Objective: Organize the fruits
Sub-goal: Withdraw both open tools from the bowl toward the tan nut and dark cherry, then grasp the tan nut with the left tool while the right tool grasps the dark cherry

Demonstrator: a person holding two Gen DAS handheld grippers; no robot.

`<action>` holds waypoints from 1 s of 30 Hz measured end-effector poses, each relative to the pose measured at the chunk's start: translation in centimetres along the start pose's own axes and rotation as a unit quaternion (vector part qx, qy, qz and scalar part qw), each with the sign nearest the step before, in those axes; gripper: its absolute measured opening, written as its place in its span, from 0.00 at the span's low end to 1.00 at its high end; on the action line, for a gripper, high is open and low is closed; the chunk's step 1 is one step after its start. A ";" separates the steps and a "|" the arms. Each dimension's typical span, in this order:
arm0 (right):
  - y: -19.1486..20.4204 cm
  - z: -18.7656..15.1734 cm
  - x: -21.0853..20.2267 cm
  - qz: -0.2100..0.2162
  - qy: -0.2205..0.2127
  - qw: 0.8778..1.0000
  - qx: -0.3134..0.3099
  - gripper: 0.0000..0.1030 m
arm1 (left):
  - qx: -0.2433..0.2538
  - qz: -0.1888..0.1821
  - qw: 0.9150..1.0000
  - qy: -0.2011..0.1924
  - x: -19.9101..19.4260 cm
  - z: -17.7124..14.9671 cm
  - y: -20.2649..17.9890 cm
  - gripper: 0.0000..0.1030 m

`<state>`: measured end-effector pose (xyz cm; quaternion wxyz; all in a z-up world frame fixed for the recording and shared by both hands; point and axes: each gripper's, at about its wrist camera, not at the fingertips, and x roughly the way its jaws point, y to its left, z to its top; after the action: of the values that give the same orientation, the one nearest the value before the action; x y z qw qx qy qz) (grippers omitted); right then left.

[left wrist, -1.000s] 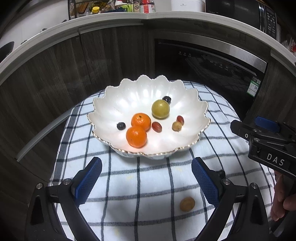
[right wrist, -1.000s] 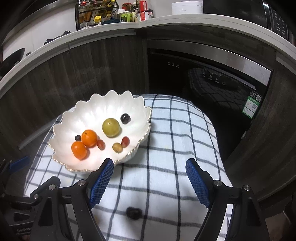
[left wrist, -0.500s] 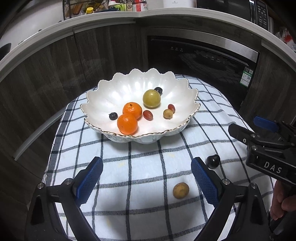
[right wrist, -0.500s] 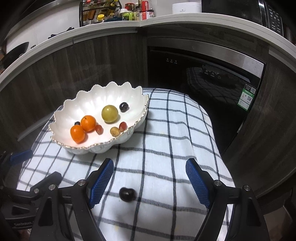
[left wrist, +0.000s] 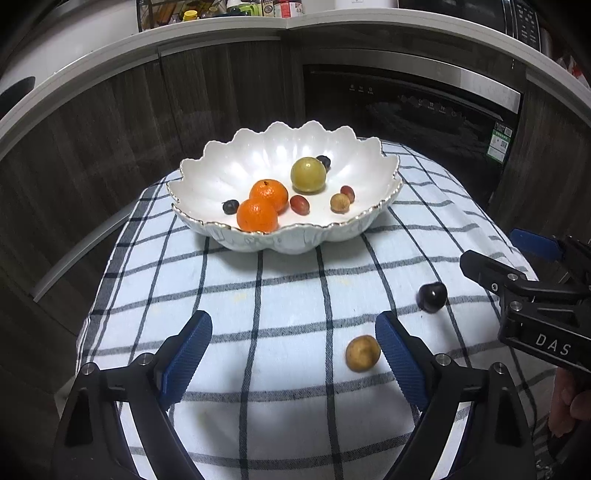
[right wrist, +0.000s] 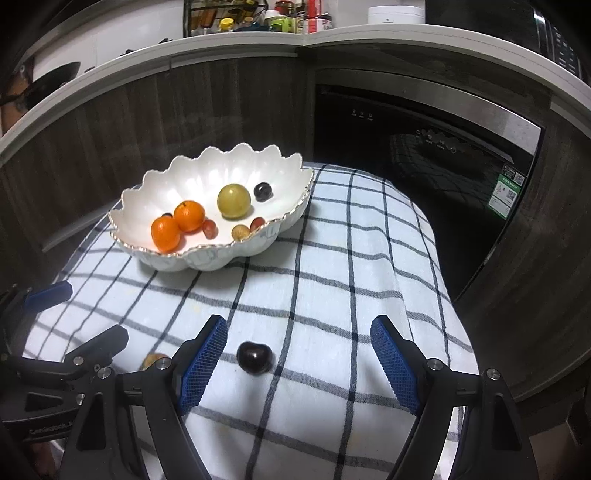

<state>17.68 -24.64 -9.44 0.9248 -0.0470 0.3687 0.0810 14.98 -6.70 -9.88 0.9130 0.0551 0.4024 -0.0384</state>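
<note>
Standing nearest in the left wrist view, the left tool (left wrist: 293, 350) has its blue pads wide apart and closing, with nothing pressed between them; a small tan fruit (left wrist: 362, 353) lies on the checked cloth (left wrist: 280, 288) just inside the right-hand pad. Nearest in the right wrist view, the right tool (right wrist: 298, 354) also holds its jaws wide, gripping nothing; a dark cherry (right wrist: 255, 357) lies on the cloth between its pads, closer to the left-hand pad and touching neither. The tan fruit and the cherry lie near each other, apart, on the near part of the cloth that covers the counter. Further back on the cloth sits a white scalloped bowl (left wrist: 373, 218) with a gold rim. Inside the bowl lie two oranges (left wrist: 263, 206) touching each other, a round green fruit (left wrist: 308, 174) behind them, two small dark fruits, two small reddish fruits and one small tan fruit. Beyond the bowl stand dark wood cabinet fronts (left wrist: 207, 107) and a black built-in appliance (left wrist: 410, 110) under a pale worktop edge. Bottles and jars (right wrist: 258, 18) stand on that worktop, furthest from both tools.
</note>
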 end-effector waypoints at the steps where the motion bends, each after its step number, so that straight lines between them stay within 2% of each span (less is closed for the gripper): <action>1: 0.0 -0.2 0.1 0.003 0.002 1.000 -0.005 0.78 | 0.000 0.002 1.000 -0.002 -0.1 -0.2 -0.1 0.88; 5: 0.0 -0.8 0.4 0.013 0.004 1.000 -0.018 0.78 | -0.006 0.012 1.000 -0.018 -0.4 -1.1 -0.6 0.84; 13: -0.1 -1.9 1.3 0.031 0.008 0.999 -0.028 0.77 | -0.002 -0.005 1.000 -0.006 0.7 -2.3 -1.5 0.84; 15: 0.0 -2.0 1.5 0.037 0.007 0.999 -0.033 0.73 | 0.004 -0.006 1.000 -0.005 1.0 -2.6 -1.8 0.84; 18: 0.1 -2.1 2.0 0.048 0.012 0.998 -0.038 0.68 | 0.005 -0.009 1.000 -0.002 1.4 -2.8 -2.1 0.79; 24: 0.5 -2.6 2.8 0.068 0.020 0.996 -0.050 0.62 | 0.007 -0.013 1.000 -0.006 1.7 -3.0 -2.4 0.77; 30: 1.2 -2.7 3.5 0.077 0.027 0.994 -0.069 0.60 | 0.009 -0.023 1.000 0.011 2.9 -3.2 -2.9 0.63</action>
<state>18.10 -23.50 -13.85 0.8999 -0.0843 0.3898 0.1762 14.22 -9.22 -14.38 0.9069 0.0547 0.4131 -0.0622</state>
